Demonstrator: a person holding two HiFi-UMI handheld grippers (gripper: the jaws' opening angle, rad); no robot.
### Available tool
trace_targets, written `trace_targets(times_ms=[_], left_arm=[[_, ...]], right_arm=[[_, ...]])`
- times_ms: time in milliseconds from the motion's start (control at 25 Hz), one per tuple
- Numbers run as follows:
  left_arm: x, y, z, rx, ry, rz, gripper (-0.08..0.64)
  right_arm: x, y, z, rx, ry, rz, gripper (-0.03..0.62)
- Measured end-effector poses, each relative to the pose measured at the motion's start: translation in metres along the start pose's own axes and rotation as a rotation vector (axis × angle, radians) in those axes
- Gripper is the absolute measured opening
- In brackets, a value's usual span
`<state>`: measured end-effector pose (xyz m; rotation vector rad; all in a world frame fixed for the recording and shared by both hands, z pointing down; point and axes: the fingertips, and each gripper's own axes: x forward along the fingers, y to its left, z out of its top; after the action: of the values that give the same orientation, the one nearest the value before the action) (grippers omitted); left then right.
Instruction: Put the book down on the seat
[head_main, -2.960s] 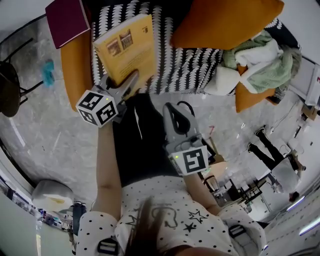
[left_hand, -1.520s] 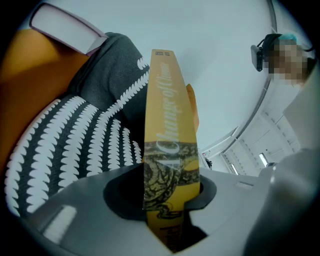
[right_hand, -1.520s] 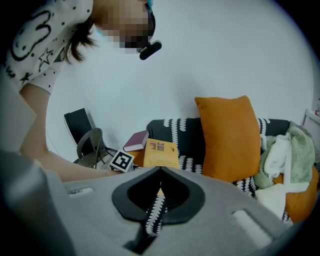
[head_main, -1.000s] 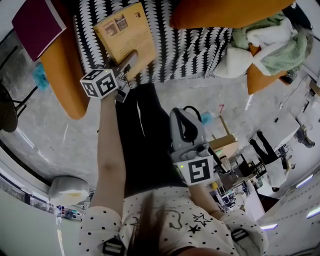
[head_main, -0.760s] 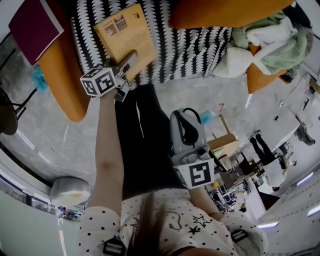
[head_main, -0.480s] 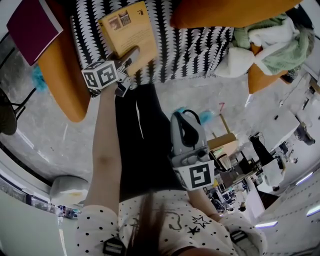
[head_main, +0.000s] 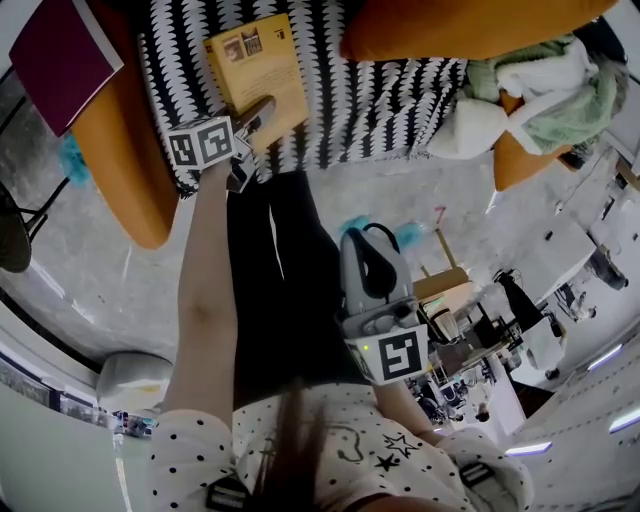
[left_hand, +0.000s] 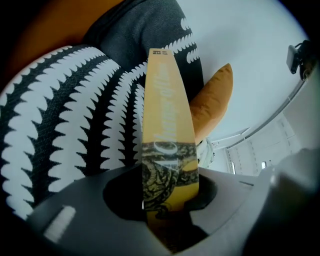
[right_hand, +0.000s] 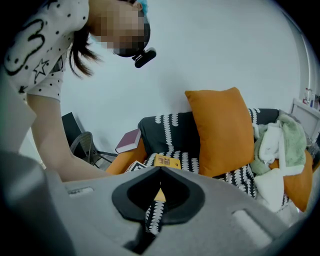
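The yellow book is clamped at its near edge by my left gripper, low over the black-and-white patterned seat. I cannot tell whether the book touches the seat. In the left gripper view its spine runs straight out from between the jaws of the left gripper, with the seat fabric just left of it. My right gripper hangs back by the person's legs, shut and holding nothing. From the right gripper view the book shows small on the seat.
A maroon book lies on the orange armrest at the left. A big orange cushion leans at the seat's back. Green and white clothes are heaped at the right end. Grey floor lies in front of the seat.
The left gripper has carried the book lower and farther over the seat, turning a little. The right gripper has stayed where it was.
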<state>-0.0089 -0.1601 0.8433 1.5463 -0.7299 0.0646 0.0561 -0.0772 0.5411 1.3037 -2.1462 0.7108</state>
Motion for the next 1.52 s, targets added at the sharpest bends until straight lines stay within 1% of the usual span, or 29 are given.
trace_targets(times_ms=[80,160,280,400,560,640,720,800,920,1040,1120,1240,1400,1520], left_arm=[[0.005,0.003,0.004,-0.024,0.003,0.01,0.152],[0.009,0.009,0.006,-0.032,0.016,0.046,0.158],[0.013,0.023,-0.001,-0.035,0.049,0.103,0.176],[0.018,0.03,-0.007,-0.048,0.053,0.114,0.184],[0.019,0.033,-0.007,-0.039,0.048,0.111,0.184],[0.016,0.03,-0.005,-0.023,0.043,0.114,0.19],[0.013,0.026,-0.003,0.011,0.04,0.134,0.198],[0.008,0.024,0.004,0.078,0.033,0.186,0.235],[0.002,0.027,0.015,0.182,0.019,0.271,0.28],[0.001,0.028,0.017,0.236,0.021,0.32,0.301],[-0.002,0.028,0.02,0.252,0.02,0.344,0.311],[-0.007,0.03,0.022,0.249,0.007,0.373,0.324],[-0.018,0.036,0.024,0.247,-0.037,0.428,0.342],[-0.024,0.036,0.03,0.256,-0.065,0.451,0.345]], right_arm=[[0.002,-0.003,0.004,0.001,0.001,0.001,-0.006],[0.003,-0.006,0.007,0.0,-0.001,0.003,-0.006],[0.004,-0.011,0.005,-0.001,-0.003,0.006,-0.006],[0.007,-0.018,0.003,0.001,-0.002,0.005,-0.006],[0.01,-0.019,0.004,-0.002,-0.008,0.008,-0.006],[0.008,-0.015,0.006,-0.011,-0.009,0.015,-0.006],[0.005,-0.013,0.01,-0.02,-0.006,0.02,-0.006],[0.004,-0.014,0.012,-0.023,0.004,0.021,-0.006],[0.006,-0.014,0.017,-0.015,-0.011,0.021,-0.006],[0.007,-0.014,0.016,-0.011,-0.006,0.023,-0.006],[0.007,-0.013,0.016,-0.017,-0.007,0.023,-0.006],[0.006,-0.01,0.017,-0.025,-0.011,0.029,-0.006],[0.009,-0.006,0.016,-0.007,-0.003,0.049,-0.006],[0.01,-0.006,0.017,-0.008,-0.01,0.053,-0.006]])
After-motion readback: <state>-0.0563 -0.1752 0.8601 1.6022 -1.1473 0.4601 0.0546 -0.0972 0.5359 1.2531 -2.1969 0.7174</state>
